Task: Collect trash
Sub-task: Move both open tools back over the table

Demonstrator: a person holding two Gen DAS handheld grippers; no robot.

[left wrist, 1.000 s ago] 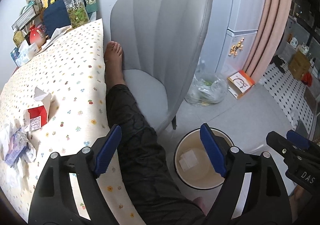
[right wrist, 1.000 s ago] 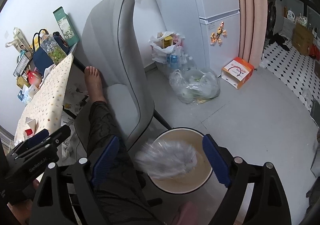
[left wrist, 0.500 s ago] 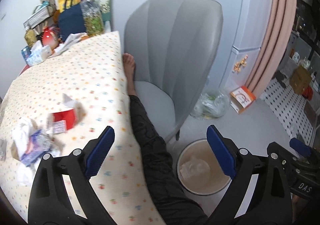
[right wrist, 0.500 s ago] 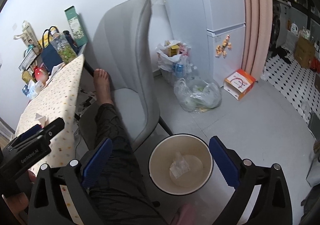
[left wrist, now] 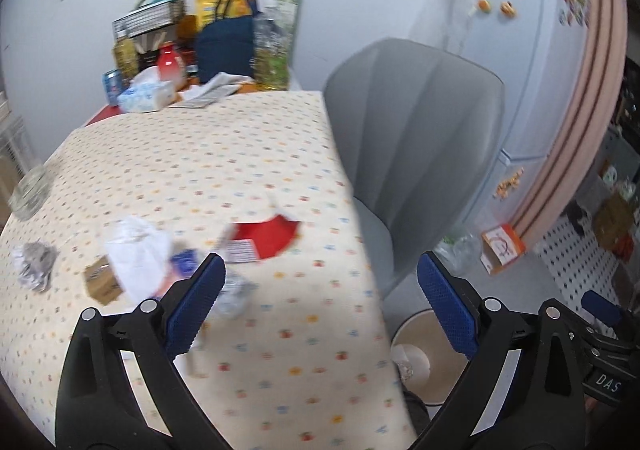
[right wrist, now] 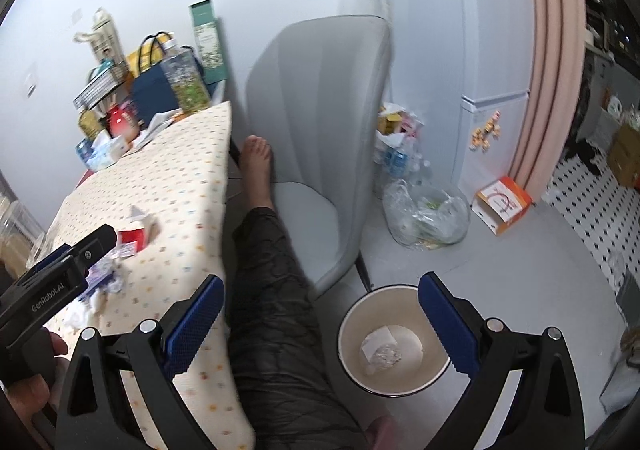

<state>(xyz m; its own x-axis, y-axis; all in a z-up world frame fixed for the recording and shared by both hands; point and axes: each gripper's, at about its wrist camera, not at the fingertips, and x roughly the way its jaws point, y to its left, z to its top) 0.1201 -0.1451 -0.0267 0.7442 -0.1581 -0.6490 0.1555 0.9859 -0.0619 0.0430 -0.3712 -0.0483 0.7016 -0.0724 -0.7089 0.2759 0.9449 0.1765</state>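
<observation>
With both your left gripper and right gripper released and empty, take the light, crushable red carton at twelve o'clock on the table across its stiffer folded edges.

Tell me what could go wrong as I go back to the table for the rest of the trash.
1. The red carton lies near the table edge; a clumsy grab could push it off, missing the bin.
2. The glass jar stands near the crumpled foil; a wide sweep could knock it.
3. The person's leg lies between table and bin.
</observation>
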